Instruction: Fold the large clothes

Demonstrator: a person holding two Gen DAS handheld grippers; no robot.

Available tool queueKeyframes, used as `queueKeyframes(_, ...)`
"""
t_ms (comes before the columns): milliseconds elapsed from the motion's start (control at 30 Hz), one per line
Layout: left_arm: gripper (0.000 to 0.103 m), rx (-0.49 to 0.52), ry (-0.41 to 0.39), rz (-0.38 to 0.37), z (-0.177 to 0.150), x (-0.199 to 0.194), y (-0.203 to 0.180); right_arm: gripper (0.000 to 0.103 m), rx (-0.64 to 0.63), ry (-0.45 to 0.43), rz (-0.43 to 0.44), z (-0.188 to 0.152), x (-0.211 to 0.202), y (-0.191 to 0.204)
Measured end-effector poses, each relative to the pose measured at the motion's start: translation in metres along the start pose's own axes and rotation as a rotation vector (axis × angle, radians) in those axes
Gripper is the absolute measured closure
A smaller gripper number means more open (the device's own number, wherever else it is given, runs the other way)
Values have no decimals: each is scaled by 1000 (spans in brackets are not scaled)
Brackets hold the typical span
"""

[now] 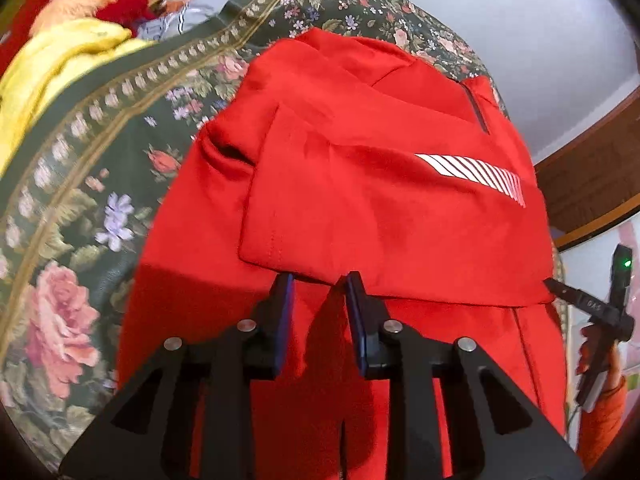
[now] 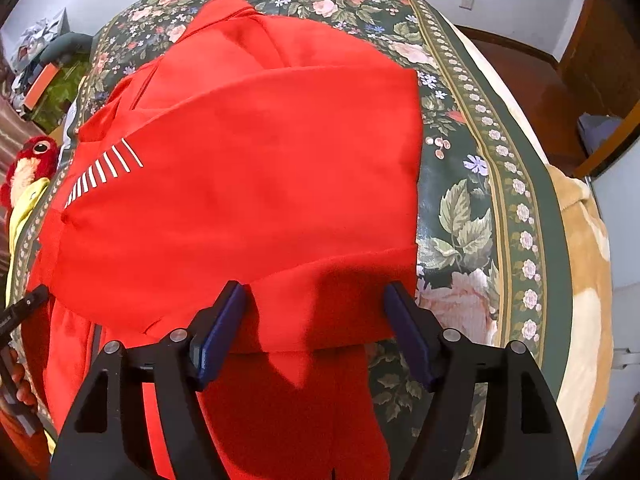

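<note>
Right now the red garment (image 1: pixel 360 184) lies on the bed, folded over itself, with a patch of white slanted stripes (image 1: pixel 476 174) on its upper layer and a short dark zip near the far end. Its folded edge runs straight across just ahead of both my tools. My left tool (image 1: pixel 320 280) stands slightly parted, nothing pinched between its blue pads, tips just at that fold edge. My right tool (image 2: pixel 316 288) is spread wide, released, its pads either side of a loose red flap. Floral bedspread (image 2: pixel 472 208) shows free beyond the garment's right edge. To the left sit a yellow cloth (image 1: pixel 60 64) and a red plush toy (image 2: pixel 36 156).
</note>
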State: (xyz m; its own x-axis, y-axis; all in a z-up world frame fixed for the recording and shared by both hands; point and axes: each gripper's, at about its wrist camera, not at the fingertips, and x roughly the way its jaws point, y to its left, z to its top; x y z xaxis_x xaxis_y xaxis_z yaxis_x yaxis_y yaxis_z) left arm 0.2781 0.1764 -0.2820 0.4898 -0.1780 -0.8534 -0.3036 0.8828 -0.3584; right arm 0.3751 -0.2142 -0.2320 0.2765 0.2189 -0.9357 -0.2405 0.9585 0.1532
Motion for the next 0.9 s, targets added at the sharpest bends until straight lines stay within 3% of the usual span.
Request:
queueKeyframes(133,77,85,-47,85,9,-18,-10,34,-32,16,-3,2,-7,2)
queueKeyframes(300,77,159,-93,105,32,-42,-23,34,-81,-53,-5,10,-35,6)
queueKeyframes(500,60,236,-147,107,70,-64,-42,34,-103,-191,-1,35,-78,11)
queueKeyframes(700,46,296,-132,139,111,-49,-63,34,-59,-280,15,65,-99,9)
queueKeyframes(900,38,275,-110,112,146,-18,-73,33,-48,-284,22,94,-83,16)
